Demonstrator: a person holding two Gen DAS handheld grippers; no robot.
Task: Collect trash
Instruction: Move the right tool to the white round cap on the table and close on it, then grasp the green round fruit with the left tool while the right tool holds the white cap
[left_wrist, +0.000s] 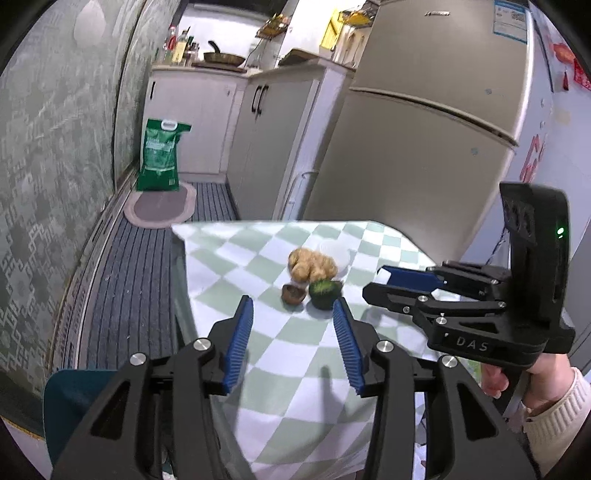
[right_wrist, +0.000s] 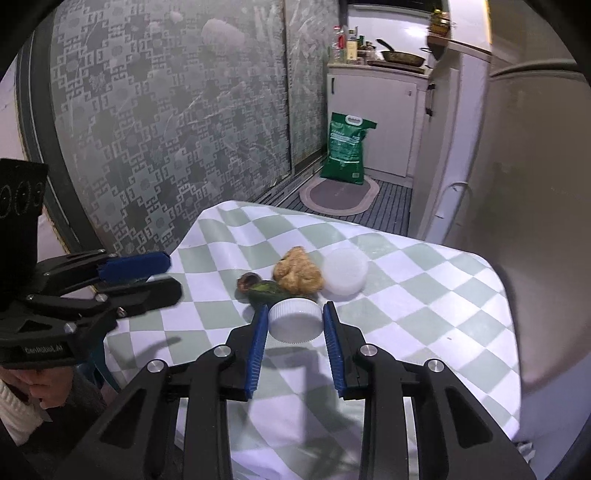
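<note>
On the green-and-white checked tablecloth (left_wrist: 258, 354) lie a tan lumpy piece of ginger (left_wrist: 312, 266), a brown mushroom-like scrap (left_wrist: 293, 293), a green vegetable scrap (left_wrist: 324, 293) and a white round lid (right_wrist: 345, 271). My right gripper (right_wrist: 294, 323) is shut on a white ribbed bottle cap (right_wrist: 294, 320), held just above the cloth in front of the scraps. It also shows in the left wrist view (left_wrist: 376, 282) at the right. My left gripper (left_wrist: 293, 314) is open and empty, just short of the scraps.
A beige fridge (left_wrist: 424, 129) stands behind the table on the right. A patterned glass sliding door (right_wrist: 166, 110) runs along the left. A green sack (left_wrist: 160, 155) stands on an oval mat on the floor. White kitchen cabinets (left_wrist: 207, 110) are at the back.
</note>
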